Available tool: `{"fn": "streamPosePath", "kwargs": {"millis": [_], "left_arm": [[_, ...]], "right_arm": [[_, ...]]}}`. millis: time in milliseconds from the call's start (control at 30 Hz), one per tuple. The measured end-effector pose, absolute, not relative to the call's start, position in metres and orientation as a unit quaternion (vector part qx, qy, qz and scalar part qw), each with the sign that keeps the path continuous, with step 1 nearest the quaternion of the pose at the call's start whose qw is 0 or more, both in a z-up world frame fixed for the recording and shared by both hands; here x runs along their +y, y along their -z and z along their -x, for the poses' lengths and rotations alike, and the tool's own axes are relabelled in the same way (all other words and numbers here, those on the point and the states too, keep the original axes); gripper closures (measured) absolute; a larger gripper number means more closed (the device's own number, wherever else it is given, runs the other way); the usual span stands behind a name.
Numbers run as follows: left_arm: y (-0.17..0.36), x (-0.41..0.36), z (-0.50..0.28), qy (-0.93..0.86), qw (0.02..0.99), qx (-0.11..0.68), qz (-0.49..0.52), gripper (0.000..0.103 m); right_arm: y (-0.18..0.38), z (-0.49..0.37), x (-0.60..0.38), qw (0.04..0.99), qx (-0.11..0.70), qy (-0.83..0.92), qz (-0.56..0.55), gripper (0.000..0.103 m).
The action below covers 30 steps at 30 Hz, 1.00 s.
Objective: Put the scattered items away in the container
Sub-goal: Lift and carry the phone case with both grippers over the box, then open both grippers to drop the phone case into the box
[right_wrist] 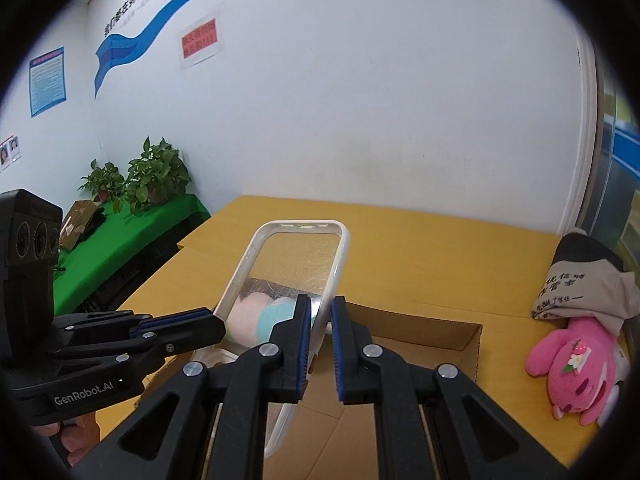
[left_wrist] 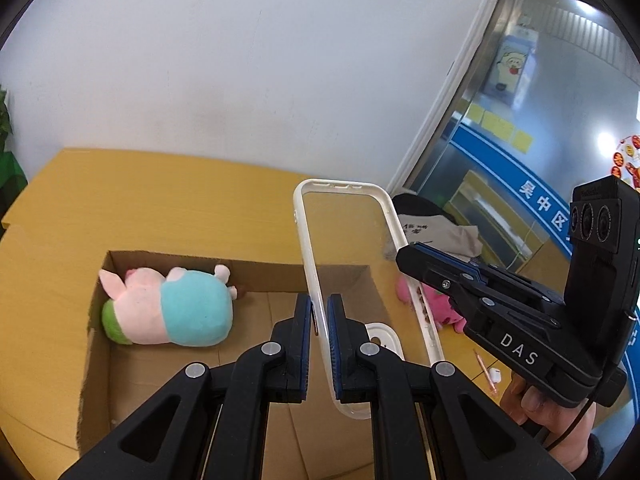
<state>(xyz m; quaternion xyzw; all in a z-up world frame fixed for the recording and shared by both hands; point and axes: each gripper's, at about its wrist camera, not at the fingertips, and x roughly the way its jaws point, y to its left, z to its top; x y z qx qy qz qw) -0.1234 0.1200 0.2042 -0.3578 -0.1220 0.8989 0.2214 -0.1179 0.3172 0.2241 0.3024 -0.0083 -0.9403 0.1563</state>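
a clear phone case (left_wrist: 348,264) with a creamy white rim is being held up over the open cardboard box (left_wrist: 96,320), pinched on its two long edges. the left gripper (left_wrist: 319,320) is clamping one rim edge between its blue pads, and the right gripper (right_wrist: 320,324) is clamping the opposite edge, so both are clenched on the same case and neither is free.

the tidying is looking partly done. a pink pig toy (left_wrist: 168,308) in a teal shirt is already lying inside the box, along with a small white object near the box floor that is hard to identify. the case is hanging above the box opening, not yet let go, so this step seems close to finishing.

still sitting outside on the yellow table (left_wrist: 160,184) are a bright pink plush (right_wrist: 576,368), a grey cloth bag (right_wrist: 580,284) touching it, and a thin pink pen (left_wrist: 486,372) beside a small white earbud.

the case itself is looking thin, see-through and scuffed, tilted with its camera cutout end toward the holder.
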Motion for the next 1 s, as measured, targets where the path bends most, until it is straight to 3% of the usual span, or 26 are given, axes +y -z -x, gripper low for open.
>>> {"fn": "streamPosePath", "kwargs": {"millis": [567, 833, 1000], "left_arm": [[-0.052, 0.170, 0.230, -0.845, 0.176, -0.078, 0.498, 0.096], [-0.005, 0.169, 0.247, -0.832, 0.144, -0.068, 0.532, 0.096], [-0.005, 0.169, 0.246, -0.842, 0.136, -0.052, 0.519, 0.094]], "right_arm": [[-0.041, 0.236, 0.350, 0.127, -0.066, 0.877, -0.459, 0.094], [-0.002, 0.252, 0.348, 0.122, -0.090, 0.857, -0.492, 0.094], [0.011, 0.255, 0.335, 0.125, -0.067, 0.857, -0.496, 0.091]]}}
